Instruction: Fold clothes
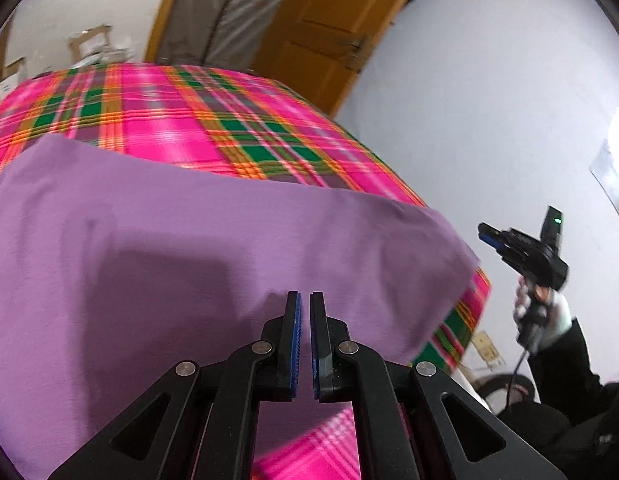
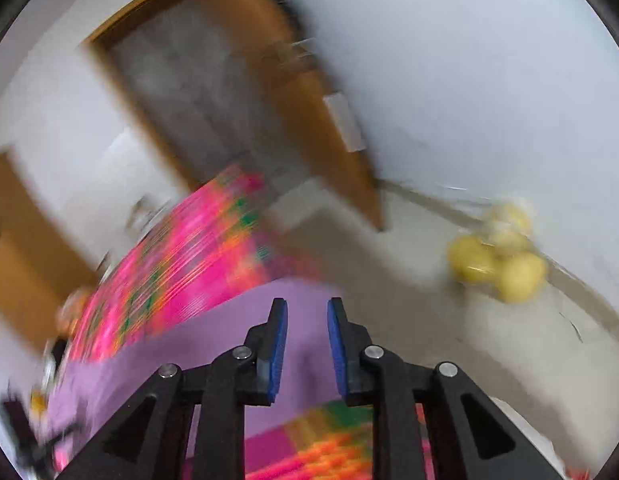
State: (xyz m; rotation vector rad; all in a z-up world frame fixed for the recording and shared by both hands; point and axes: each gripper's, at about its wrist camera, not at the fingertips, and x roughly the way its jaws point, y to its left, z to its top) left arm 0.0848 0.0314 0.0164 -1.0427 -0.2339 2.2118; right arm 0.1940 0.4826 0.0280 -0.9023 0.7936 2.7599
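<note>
Here, smooth lilac garment [image 1: 213,240] flat across pink plaid cover [image 1: 213,116].

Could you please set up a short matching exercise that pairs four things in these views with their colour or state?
Things:
1. garment
2. bed cover
3. left gripper
4. right gripper

Descriptions:
A. pink, green and orange plaid
B. fingers apart, nothing between them
C. plain purple, spread flat
D. fingers nearly together, only a thin gap

Pairs: 1-C, 2-A, 3-D, 4-B
</note>
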